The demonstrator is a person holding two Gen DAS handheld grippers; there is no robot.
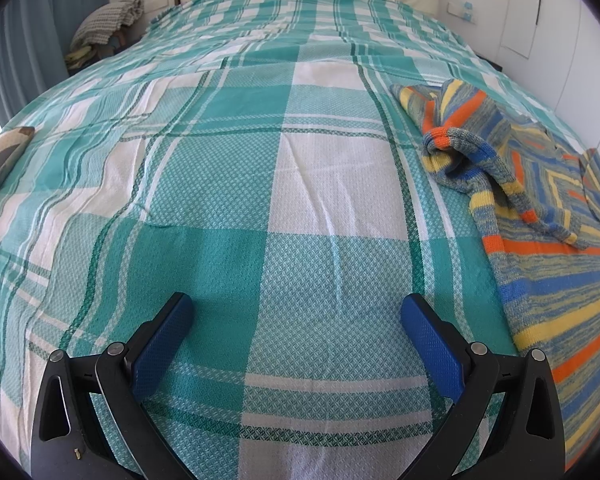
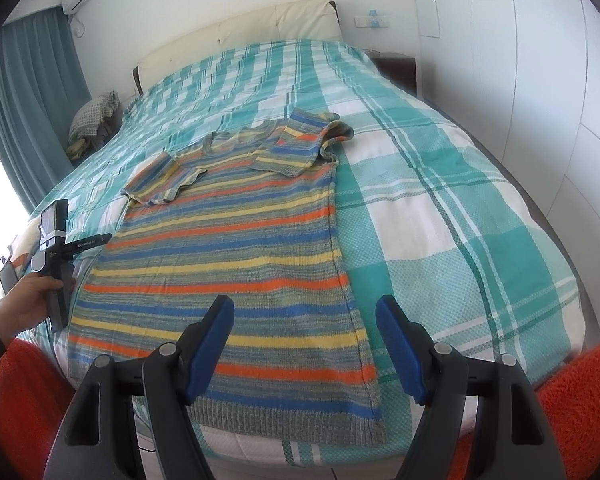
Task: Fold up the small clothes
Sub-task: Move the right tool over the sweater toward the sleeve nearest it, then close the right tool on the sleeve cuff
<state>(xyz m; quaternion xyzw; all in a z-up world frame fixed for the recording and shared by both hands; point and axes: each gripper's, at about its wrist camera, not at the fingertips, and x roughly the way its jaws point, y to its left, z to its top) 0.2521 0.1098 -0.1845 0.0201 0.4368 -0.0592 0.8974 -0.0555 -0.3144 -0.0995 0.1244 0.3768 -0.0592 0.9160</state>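
Both sleeves already lie folded in over the chest of the striped sweater (image 2: 228, 232), which rests flat on the plaid bedspread (image 2: 440, 200) with its hem nearest you, so the body looks ready for a lengthwise or bottom-up fold. Your right gripper (image 2: 304, 344) hovers low over the hem's right corner, jaws wide apart and holding nothing, angled down the bed. Your left gripper (image 1: 298, 340) sits off the sweater's left edge over bare bedspread, equally wide open and empty, with your left hand (image 2: 28, 300) gripping its handle upright.
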